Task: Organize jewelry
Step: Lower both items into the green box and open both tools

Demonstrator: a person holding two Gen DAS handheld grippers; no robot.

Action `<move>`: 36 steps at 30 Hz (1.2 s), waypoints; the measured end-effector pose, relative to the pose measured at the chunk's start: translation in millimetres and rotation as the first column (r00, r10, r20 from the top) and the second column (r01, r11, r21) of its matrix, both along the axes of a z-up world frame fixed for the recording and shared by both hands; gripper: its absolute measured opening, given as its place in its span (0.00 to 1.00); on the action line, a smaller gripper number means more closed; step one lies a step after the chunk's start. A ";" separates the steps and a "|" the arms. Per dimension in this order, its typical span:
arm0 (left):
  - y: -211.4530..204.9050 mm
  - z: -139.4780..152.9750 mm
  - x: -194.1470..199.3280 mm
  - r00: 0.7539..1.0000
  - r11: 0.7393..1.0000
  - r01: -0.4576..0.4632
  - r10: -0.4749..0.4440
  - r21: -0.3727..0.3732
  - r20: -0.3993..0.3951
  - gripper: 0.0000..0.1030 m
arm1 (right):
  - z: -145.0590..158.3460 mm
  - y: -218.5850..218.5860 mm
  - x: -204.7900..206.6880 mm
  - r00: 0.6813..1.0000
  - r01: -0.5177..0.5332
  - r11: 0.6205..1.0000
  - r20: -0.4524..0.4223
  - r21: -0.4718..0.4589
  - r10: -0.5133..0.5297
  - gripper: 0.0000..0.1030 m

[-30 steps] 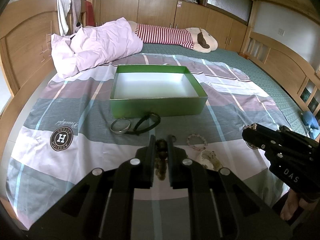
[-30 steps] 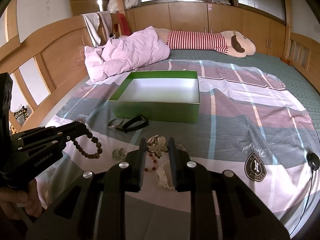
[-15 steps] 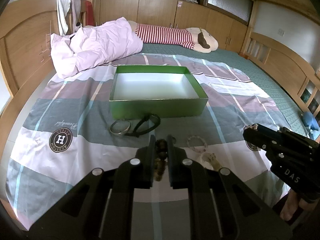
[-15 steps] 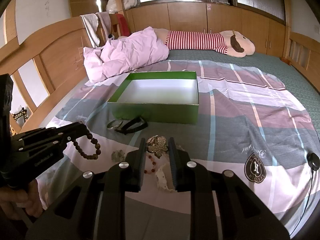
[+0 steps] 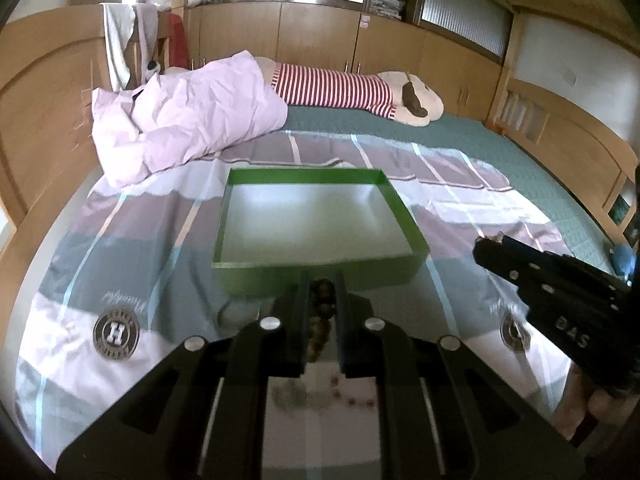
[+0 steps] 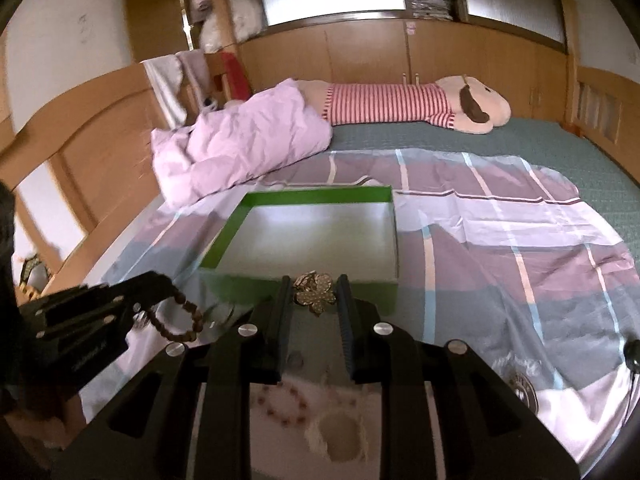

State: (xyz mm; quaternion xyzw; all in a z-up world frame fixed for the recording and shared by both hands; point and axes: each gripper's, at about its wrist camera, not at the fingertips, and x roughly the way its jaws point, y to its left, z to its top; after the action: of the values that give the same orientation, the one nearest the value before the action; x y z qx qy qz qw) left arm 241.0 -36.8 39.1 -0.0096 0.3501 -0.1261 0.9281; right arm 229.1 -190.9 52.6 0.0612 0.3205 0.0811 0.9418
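An open green box [image 5: 404, 220] [image 6: 224, 240] with a pale inside lies on the striped bedspread. My left gripper [image 5: 322, 284] is shut on a brown bead bracelet [image 5: 320, 316], which dangles from its tips just short of the box's near wall. The right wrist view shows that bracelet [image 6: 180, 322] hanging as a loop under the left gripper [image 6: 160, 280]. My right gripper [image 6: 314, 284] is shut on a flower-shaped brooch [image 6: 314, 294] at the box's near wall. In the left wrist view the right gripper [image 5: 486, 244] sits beside the box's right corner.
More jewelry lies blurred on the bedspread under both grippers: a red bead bracelet [image 6: 286, 404] and a pale piece [image 6: 340, 436]. A pink duvet [image 5: 188, 116] and a striped plush toy [image 5: 360, 92] lie beyond the box. Wooden bed rails run along both sides.
Both grippers have moved forward to the green box, carrying the bead bracelet and the brooch. The jewelry on the bedspread now lies beneath and behind them.
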 end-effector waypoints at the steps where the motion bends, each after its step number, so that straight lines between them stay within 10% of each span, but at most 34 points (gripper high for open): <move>1: -2.8 -1.4 9.1 1.000 1.000 -0.001 0.001 0.007 -0.004 0.11 | -0.1 0.6 10.3 1.000 0.001 1.000 0.007 0.001 -0.001 0.22; 23: -16.0 -78.4 186.0 0.995 0.999 -0.045 0.047 0.022 -0.083 0.12 | -75.4 -12.1 140.3 0.992 0.069 0.998 -0.104 -0.013 -0.070 0.22; 26: -9.6 -76.4 184.1 0.995 0.998 -0.055 0.055 0.000 -0.088 0.58 | -72.1 -12.4 141.4 0.990 0.062 0.998 -0.123 -0.022 -0.064 0.38; 29: -5.1 -44.2 166.3 0.999 0.999 -0.052 0.052 0.000 -0.010 0.67 | -33.1 -15.8 117.7 0.996 0.090 0.996 0.005 0.010 -0.090 0.63; 36: 21.2 55.7 73.1 0.977 0.992 -0.095 0.109 -0.087 0.183 0.86 | 60.3 -28.2 18.2 0.954 0.133 0.991 0.267 0.031 -0.137 0.78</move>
State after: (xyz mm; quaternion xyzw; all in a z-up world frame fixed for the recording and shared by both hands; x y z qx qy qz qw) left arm 314.1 -15.6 94.9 -0.0517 0.2549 -0.0921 0.9612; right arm 247.3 -219.1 112.9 0.0772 0.1843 0.0261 0.9795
